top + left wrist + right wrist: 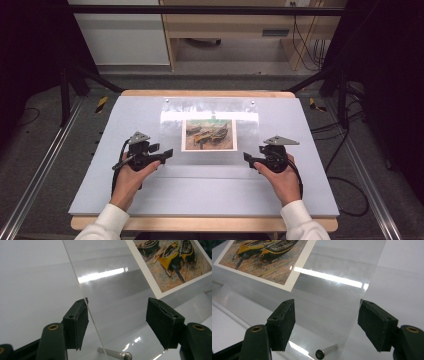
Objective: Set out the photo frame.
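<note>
The step in hand looked like taking hold of the clear acrylic sheet (pixel 210 137) at both side edges, either to lift it off or to settle it over the print (pixel 209 135). The left claw (pixel 166 154) sat at the sheet's left edge and the right claw (pixel 247 158) at its right edge, each held in one hand near the middle of the pale surface (pixel 100 175).

In the left gripper view the left claw (pixel 117 320) stood released, its jaws wide apart, with the sheet's edge (pixel 85 302) running just past the left-hand pad. In the right gripper view the right claw (pixel 327 322) was likewise released, and the sheet's edge (pixel 364 290) met the right-hand pad; whether pad and edge truly touched I could not tell.

The next move, as I judged it, called for both claws to close on the thin edges together and evenly, since a stiff, slick panel could slip or tilt if one side were gripped first.

The sheet was transparent, glossy and flat, catching a bright strip of light. It lay over the middle of the surface, on small metal standoffs (pixel 326 350), one showing near each claw. The print, a painting of boats on a beach with a white border, lay at the sheet's middle.
</note>
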The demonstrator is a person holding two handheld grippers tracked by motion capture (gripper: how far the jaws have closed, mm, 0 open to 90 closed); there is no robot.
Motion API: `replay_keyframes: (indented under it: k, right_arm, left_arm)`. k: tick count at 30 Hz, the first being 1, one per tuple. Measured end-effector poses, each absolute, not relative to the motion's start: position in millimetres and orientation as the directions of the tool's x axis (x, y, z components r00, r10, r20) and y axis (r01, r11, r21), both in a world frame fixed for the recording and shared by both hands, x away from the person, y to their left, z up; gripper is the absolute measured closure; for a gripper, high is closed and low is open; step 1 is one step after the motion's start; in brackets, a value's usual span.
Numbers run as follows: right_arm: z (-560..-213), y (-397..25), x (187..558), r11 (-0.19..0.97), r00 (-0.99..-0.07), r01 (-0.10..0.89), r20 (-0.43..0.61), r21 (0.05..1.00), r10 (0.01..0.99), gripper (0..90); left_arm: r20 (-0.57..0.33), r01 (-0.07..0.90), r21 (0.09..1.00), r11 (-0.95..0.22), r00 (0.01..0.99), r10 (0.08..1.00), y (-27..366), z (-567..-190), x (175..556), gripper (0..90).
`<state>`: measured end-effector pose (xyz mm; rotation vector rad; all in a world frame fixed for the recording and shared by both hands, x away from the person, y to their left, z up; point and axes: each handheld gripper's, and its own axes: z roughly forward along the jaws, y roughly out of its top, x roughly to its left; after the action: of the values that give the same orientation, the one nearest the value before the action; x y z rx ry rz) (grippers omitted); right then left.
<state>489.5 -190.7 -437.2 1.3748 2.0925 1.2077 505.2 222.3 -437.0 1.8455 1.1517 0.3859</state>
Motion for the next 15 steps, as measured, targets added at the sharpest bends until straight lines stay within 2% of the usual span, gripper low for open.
replay_keyframes:
  k: [15]
  right_arm:
    - [-435.6,-190.3,485.3,0.174,-0.460,0.568,0.135,0.804,0.877,32.8]
  left_arm:
    - [-0.170,0.549,0.818,-0.173,0.517,0.839,222.8,-435.8,500.6,35.9]
